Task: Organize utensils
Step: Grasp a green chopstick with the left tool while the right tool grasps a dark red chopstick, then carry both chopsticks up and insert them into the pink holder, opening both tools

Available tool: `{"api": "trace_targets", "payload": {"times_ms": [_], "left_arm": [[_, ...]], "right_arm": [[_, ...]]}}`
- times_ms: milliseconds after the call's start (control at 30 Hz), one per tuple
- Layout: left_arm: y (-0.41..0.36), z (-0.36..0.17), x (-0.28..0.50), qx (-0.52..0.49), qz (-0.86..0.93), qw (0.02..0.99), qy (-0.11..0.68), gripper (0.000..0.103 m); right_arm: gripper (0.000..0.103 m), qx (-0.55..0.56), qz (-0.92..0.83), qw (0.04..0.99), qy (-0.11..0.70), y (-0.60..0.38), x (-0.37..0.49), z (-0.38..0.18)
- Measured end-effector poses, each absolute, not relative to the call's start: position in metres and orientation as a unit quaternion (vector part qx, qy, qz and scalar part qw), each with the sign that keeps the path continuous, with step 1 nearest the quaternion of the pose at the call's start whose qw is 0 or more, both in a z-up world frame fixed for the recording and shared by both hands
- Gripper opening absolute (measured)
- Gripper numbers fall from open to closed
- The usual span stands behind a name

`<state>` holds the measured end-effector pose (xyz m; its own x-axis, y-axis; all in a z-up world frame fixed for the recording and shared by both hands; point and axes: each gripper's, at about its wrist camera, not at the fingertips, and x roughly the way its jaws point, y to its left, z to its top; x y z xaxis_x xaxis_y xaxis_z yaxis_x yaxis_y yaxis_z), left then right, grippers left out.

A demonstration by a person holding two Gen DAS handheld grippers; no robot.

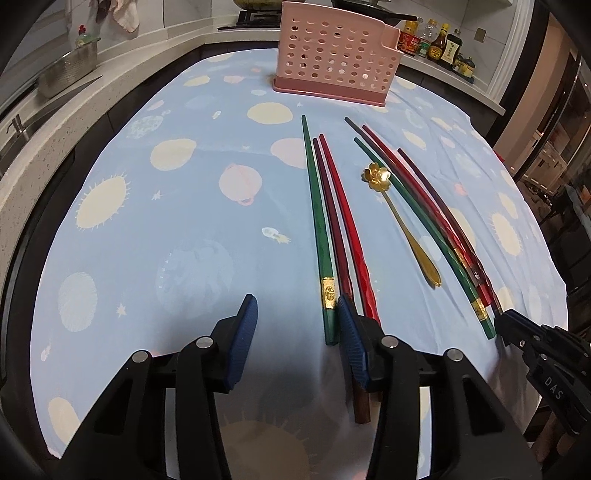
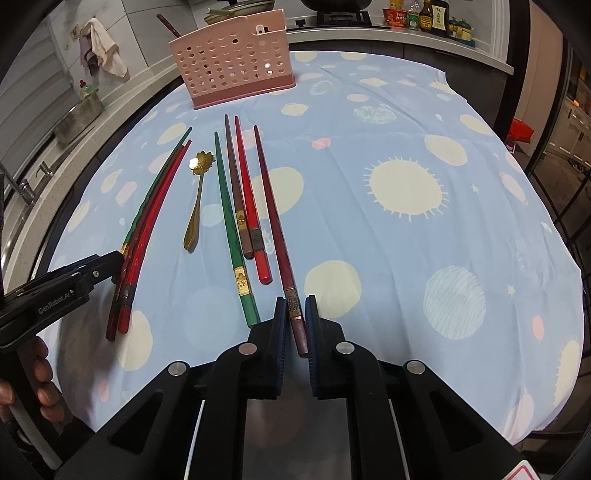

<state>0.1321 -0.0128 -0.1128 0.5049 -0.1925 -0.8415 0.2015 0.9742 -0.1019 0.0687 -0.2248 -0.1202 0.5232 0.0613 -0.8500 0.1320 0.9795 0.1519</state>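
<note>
In the right wrist view, my right gripper is shut on the thick end of a dark red chopstick that lies on the blue tablecloth. Green, brown and red chopsticks lie just to its left, then a gold flower spoon. My left gripper is open and low over the other bundle. The green chopstick ends between its jaws beside the right pad, which covers the dark red and red chopsticks. A pink perforated holder stands at the far side.
My right gripper shows at the right edge of the left wrist view, at the ends of several chopsticks. A dark chopstick stands in the holder. Sauce bottles and a metal colander sit on the counters beyond.
</note>
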Motion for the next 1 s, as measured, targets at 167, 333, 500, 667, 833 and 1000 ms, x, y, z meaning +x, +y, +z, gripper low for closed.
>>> {"api": "trace_targets", "payload": {"times_ms": [167,333,500,667,833,1000], "left_arm": [[-0.017,-0.114,0.133,0.018,-0.11,0.871,0.479,0.036],[-0.015,-0.113,0.134,0.018,-0.114,0.872,0.476,0.009],[-0.012,-0.111,0.13,0.008,-0.122,0.871,0.477,0.007],[-0.006,-0.099,0.124,-0.006,-0.125,0.873,0.472,0.007],[0.003,-0.077,0.117,-0.019,-0.124,0.881,0.455,0.007],[0.012,-0.043,0.115,-0.037,-0.122,0.895,0.428,0.007]], "right_arm": [[0.01,0.098,-0.021,0.867,0.488,-0.224,0.07,-0.121],[0.01,0.099,-0.02,0.867,0.488,-0.224,0.07,-0.121],[0.009,0.101,-0.019,0.868,0.487,-0.225,0.068,-0.12],[0.008,0.106,-0.015,0.872,0.478,-0.226,0.065,-0.111],[0.007,0.113,-0.011,0.883,0.455,-0.227,0.059,-0.091],[0.007,0.126,-0.01,0.901,0.415,-0.233,0.055,-0.056]]}}
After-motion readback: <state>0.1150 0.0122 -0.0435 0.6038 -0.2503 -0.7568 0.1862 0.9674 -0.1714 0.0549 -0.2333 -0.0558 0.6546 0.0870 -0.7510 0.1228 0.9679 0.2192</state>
